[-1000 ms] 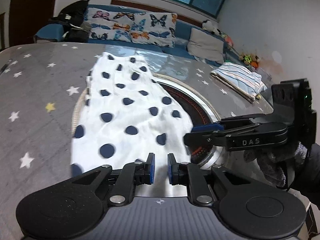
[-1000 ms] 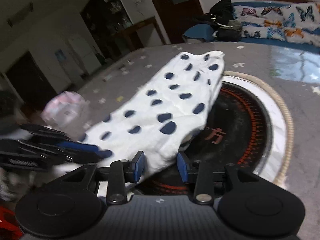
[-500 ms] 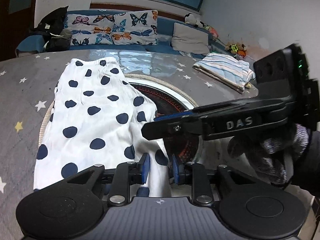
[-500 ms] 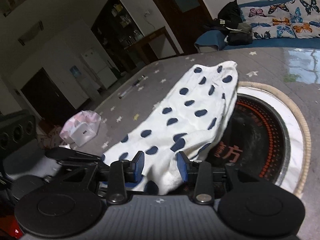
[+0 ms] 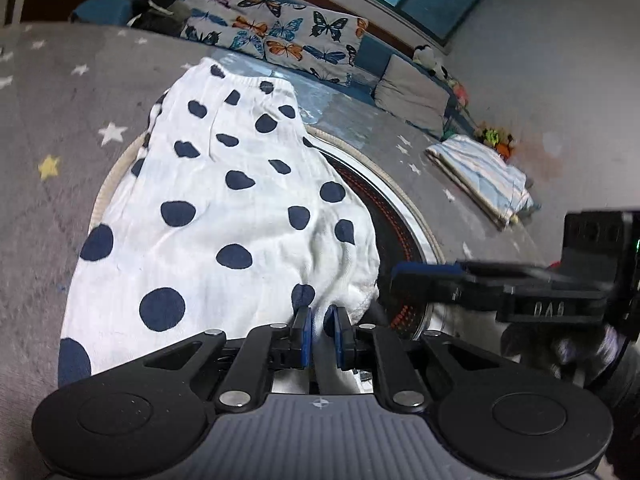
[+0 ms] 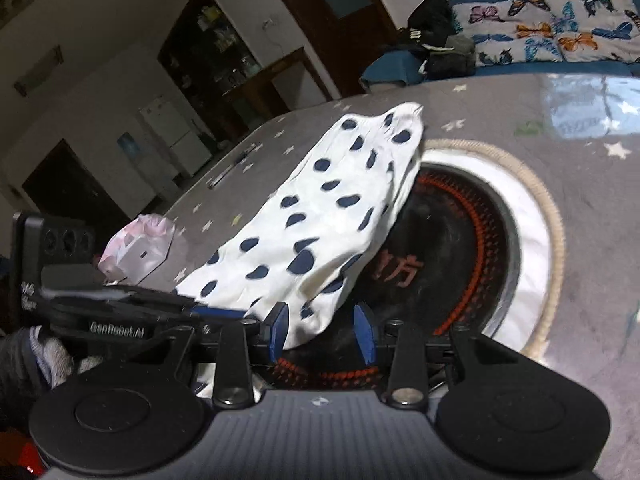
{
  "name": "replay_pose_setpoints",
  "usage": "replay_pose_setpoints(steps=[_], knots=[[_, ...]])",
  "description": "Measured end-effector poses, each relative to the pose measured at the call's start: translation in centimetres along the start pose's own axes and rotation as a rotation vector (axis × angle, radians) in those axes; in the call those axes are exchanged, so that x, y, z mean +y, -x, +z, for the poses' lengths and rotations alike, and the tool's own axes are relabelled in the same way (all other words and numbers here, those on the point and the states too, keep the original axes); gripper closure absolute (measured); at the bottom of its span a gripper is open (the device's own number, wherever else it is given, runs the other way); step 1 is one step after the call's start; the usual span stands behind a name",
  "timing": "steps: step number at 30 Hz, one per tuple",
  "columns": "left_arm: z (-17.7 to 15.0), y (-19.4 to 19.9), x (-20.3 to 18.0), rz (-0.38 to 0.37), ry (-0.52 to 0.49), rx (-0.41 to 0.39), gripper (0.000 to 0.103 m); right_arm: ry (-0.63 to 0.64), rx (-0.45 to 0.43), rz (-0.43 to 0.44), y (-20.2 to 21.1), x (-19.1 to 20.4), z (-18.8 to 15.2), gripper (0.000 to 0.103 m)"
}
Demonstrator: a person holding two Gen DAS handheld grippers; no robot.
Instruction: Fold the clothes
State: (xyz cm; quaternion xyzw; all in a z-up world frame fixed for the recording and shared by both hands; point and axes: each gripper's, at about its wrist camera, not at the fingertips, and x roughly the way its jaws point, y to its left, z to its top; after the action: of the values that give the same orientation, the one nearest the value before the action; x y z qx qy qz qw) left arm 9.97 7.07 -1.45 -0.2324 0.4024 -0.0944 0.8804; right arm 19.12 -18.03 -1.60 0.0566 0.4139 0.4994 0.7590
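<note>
A white garment with navy dots (image 5: 224, 216) lies spread on the grey star-patterned table (image 5: 44, 120), partly over a round black cooker plate (image 5: 396, 224). My left gripper (image 5: 319, 325) is at the garment's near edge, its jaws closing with a bunched fold of white cloth pinched between the blue pads. In the right wrist view the garment (image 6: 328, 208) runs away from me, and its near corner hangs between the jaws of my right gripper (image 6: 322, 330). Those jaws stand apart, and the right pad is clear of the cloth. The right gripper (image 5: 404, 276) sits just right of the hem.
A folded striped cloth (image 5: 480, 176) lies at the table's far right. A pink and white packet (image 6: 138, 246) sits at the left. Behind the table is a sofa with butterfly cushions (image 5: 280, 36). A gloved hand (image 5: 560, 352) holds the right gripper.
My left gripper has dropped to the garment's near edge and its jaws, bare a second ago, now pinch cloth. The right gripper has hardly moved and its jaws stand as wide as before.
</note>
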Motion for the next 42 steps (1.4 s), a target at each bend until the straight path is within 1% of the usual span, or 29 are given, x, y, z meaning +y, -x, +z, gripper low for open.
replay_pose_setpoints(steps=[5, 8, 9, 10, 12, 13, 14, 16, 17, 19, 21, 23, 25, 29, 31, 34, 36, 39, 42], knots=[[0.2, -0.1, 0.9, -0.034, 0.054, 0.004, 0.090, 0.008, 0.006, 0.024, -1.2, 0.5, 0.0, 0.066], [0.1, -0.2, 1.0, -0.042, 0.058, 0.001, 0.090, 0.003, 0.007, 0.024, -1.8, 0.6, -0.1, 0.067], [0.1, -0.2, 1.1, -0.044, 0.059, 0.001, 0.090, -0.001, 0.008, 0.027, -1.9, 0.6, -0.2, 0.071], [0.1, -0.2, 1.1, -0.046, 0.060, 0.000, 0.090, -0.001, 0.009, 0.027, -2.0, 0.6, -0.3, 0.078], [0.1, -0.3, 1.1, -0.049, 0.061, -0.001, 0.090, 0.003, 0.006, 0.019, -1.9, 0.8, -0.4, 0.084], [0.1, -0.3, 1.1, -0.050, 0.060, -0.001, 0.090, 0.007, 0.003, 0.008, -1.8, 0.9, -0.4, 0.091], [0.1, -0.3, 1.1, -0.051, 0.059, -0.001, 0.089, 0.013, -0.002, -0.003, -1.7, 1.1, -0.4, 0.094], [0.1, -0.2, 1.1, -0.054, 0.059, -0.001, 0.087, 0.030, -0.012, -0.020, -1.4, 1.4, -0.3, 0.097], [0.1, -0.2, 1.0, -0.057, 0.059, -0.001, 0.083, 0.039, -0.016, -0.029, -1.2, 1.6, -0.3, 0.097], [0.1, 0.2, 0.8, -0.059, 0.057, -0.005, 0.076, 0.062, -0.025, -0.075, -0.8, 2.2, -0.2, 0.098], [0.1, 1.3, 0.3, -0.066, 0.030, -0.036, 0.068, 0.095, -0.028, -0.119, -0.2, 2.7, -0.1, 0.098], [0.1, 2.3, 0.0, -0.069, -0.007, -0.061, 0.068, 0.128, -0.032, -0.147, 0.6, 3.1, -0.1, 0.098], [-0.1, 2.6, 0.2, -0.050, -0.026, -0.059, 0.068, 0.124, -0.027, -0.171, 1.1, 3.0, -0.2, 0.098], [-0.8, 2.5, 2.0, -0.010, 0.021, -0.026, 0.071, 0.107, 0.020, -0.216, 0.9, 2.5, -1.0, 0.098], [-1.0, 3.0, 2.5, -0.018, 0.034, -0.036, 0.071, 0.100, 0.046, -0.232, 0.8, 2.4, -1.3, 0.096], [-1.0, 4.0, 2.5, -0.011, 0.029, -0.046, 0.070, 0.129, 0.051, -0.271, 1.4, 2.9, -1.0, 0.093], [-0.7, 4.8, 2.4, -0.019, 0.014, -0.062, 0.070, 0.155, 0.026, -0.289, 2.1, 3.5, -0.6, 0.092], [0.1, 5.3, 2.2, -0.008, 0.002, -0.087, 0.070, 0.174, -0.014, -0.278, 2.1, 4.4, 0.6, 0.092], [1.2, 4.7, 2.8, 0.013, 0.017, -0.090, 0.071, 0.188, -0.024, -0.248, 0.5, 5.1, 1.6, 0.092]])
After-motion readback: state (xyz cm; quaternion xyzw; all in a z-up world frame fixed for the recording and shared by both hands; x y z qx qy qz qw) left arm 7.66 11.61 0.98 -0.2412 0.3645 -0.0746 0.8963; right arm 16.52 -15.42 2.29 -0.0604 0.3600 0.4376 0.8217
